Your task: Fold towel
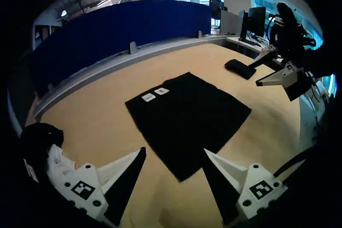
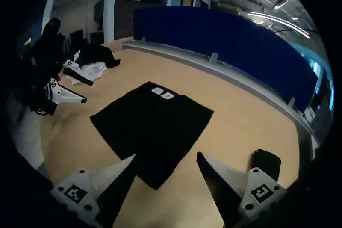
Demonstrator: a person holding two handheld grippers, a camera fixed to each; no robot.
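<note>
A black towel (image 1: pixel 188 121) (image 2: pixel 154 129) lies spread flat on the wooden table (image 1: pixel 94 116) (image 2: pixel 243 112), with two small white labels (image 1: pixel 154 94) (image 2: pixel 163 93) near its far edge. My left gripper (image 1: pixel 174 149) is open, hovering over the towel's near corner with nothing between its fingers. My right gripper (image 2: pixel 166 155) is open over the opposite near corner and holds nothing. The left gripper view has the right gripper (image 1: pixel 255 75) across the table. The right gripper view has the left gripper (image 2: pixel 89 92) at the far left.
A blue partition (image 1: pixel 119 27) (image 2: pixel 222 31) runs along the table's far side. A small dark object (image 1: pixel 240 69) (image 2: pixel 267 164) lies beside the right gripper. A heap of black and white cloth (image 2: pixel 92 63) sits near the left gripper. Monitors (image 1: pixel 256 20) stand beyond the table.
</note>
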